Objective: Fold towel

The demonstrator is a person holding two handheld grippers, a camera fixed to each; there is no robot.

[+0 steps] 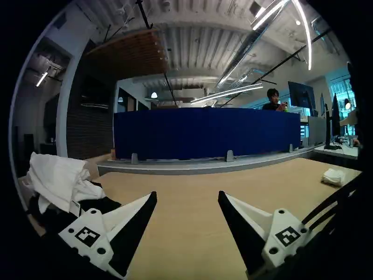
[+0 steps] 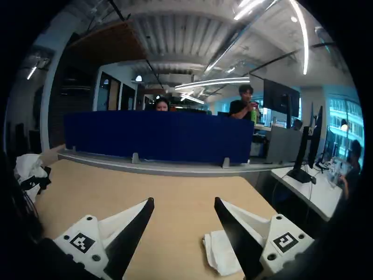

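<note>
1. Both grippers are empty. The left gripper (image 1: 187,193) has its fingers wide apart above the bare wooden table (image 1: 186,224). The right gripper (image 2: 183,199) is spread in the same way and touches nothing.
2. In the right gripper view, the towel (image 2: 221,252) lies on the table just beside the right-hand finger, which partly hides it. It is small and white, and it seems to be in layers already. In the left gripper view, I believe the same towel sits well to the right, near the table edge.
3. I judge the step in hand to be reaching for it. Lower the right gripper so that 1 finger slides under a free corner, and close only when both fingers have cloth between them.
4. Bring the left gripper to the opposite corner before you lift, so that the edge stays straight and the layers do not slip.
5. A heap of white and black cloth (image 1: 56,182) rests at the left end of the table. If you take a piece there, pinch only 1 white edge.
6. Beyond the table stands a blue partition (image 1: 205,133). Fold on the open wood in front of it.
</note>
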